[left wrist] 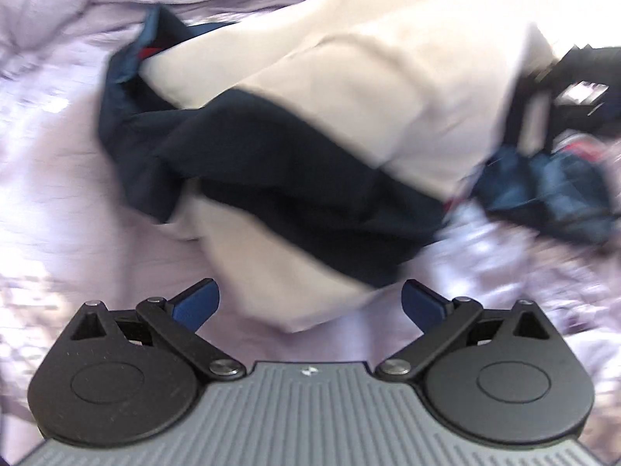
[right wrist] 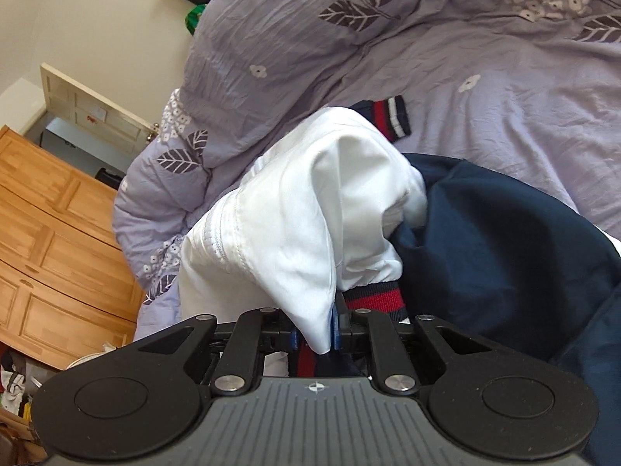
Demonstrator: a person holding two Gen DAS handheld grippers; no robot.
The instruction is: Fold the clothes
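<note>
White and navy fabric of one jacket (left wrist: 310, 143) lies bunched on a lilac floral duvet (right wrist: 485, 89), with a red-striped cuff (right wrist: 394, 116) showing at its far side. The right gripper (right wrist: 316, 336) is clamped on a white fold. The left gripper (left wrist: 310, 303) hovers near the jacket's near edge, spread wide and holding nothing.

Both tools look alike. The left tongs (left wrist: 310, 305) have blue pads (left wrist: 198, 305) on black link arms with silver screws, round black discs at either side, and a grey ribbed body behind bearing a small white mark. The right tongs (right wrist: 315, 334) match.
</note>
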